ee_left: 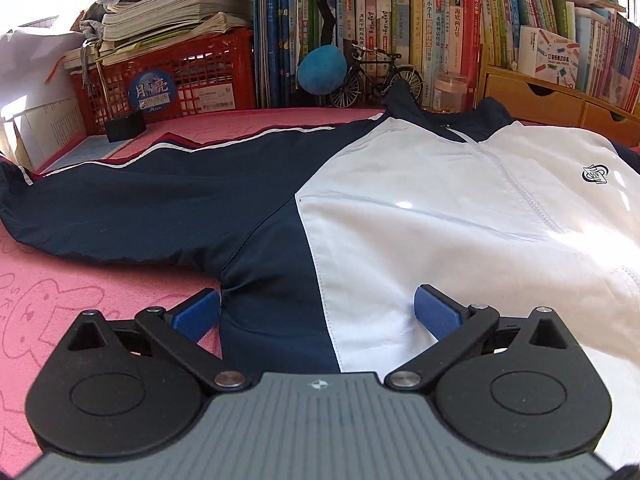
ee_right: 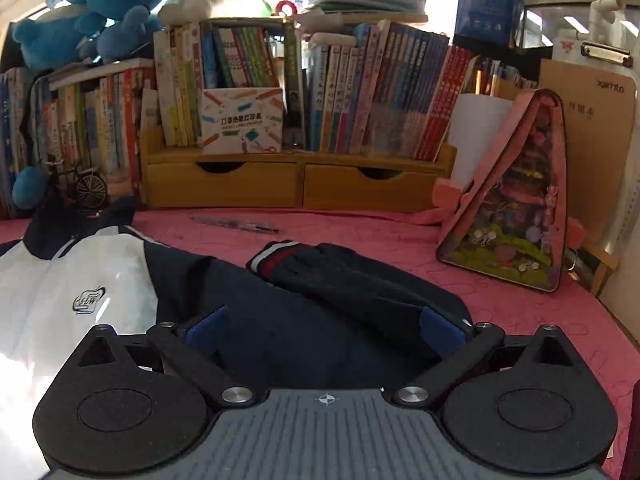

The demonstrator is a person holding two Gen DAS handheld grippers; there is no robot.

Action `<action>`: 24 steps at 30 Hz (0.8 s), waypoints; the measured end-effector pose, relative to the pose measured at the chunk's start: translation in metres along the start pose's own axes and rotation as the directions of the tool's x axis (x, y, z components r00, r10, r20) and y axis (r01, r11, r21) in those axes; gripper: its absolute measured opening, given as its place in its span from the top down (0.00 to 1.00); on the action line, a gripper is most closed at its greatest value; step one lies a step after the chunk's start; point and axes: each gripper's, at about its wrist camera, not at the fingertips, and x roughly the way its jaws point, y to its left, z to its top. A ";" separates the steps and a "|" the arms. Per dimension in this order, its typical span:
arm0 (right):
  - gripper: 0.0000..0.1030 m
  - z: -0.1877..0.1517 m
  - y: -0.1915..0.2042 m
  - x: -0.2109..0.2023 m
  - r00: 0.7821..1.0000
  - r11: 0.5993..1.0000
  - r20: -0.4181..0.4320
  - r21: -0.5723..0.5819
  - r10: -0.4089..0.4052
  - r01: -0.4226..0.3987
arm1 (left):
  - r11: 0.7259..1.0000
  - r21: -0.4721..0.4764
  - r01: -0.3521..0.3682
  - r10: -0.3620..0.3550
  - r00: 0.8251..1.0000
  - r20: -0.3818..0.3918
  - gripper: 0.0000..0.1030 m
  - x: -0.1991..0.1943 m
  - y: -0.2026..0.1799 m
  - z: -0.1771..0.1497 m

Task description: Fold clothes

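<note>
Both grippers are spread wide, holding nothing: the left gripper (ee_left: 318,312) over the jacket (ee_left: 360,208) by the armpit seam, the right gripper (ee_right: 324,334) over the folded-in sleeve (ee_right: 320,272). The jacket's flat on the pink mat (ee_left: 80,300). That slippery fabric could slide, so the sleeve probably flops open again.

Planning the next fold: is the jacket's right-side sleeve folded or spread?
Folded: the sleeve lies doubled across the jacket, cuff on top.
</note>
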 end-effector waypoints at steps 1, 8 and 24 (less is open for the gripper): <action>0.00 0.004 0.000 0.015 0.998 0.998 0.001 0.009 -0.061 0.061 | 1.000 -0.001 -0.001 0.001 1.000 0.000 0.00 0.000 0.000 0.000; 0.07 -0.011 -0.011 0.087 0.958 0.974 -0.206 0.067 -0.197 0.215 | 1.000 -0.006 -0.002 0.002 1.000 -0.001 0.00 0.000 0.000 -0.001; 0.91 0.054 0.152 -0.061 0.812 0.759 -0.057 -0.322 0.581 -0.566 | 1.000 -0.007 -0.003 0.003 1.000 -0.003 0.00 -0.001 -0.002 0.000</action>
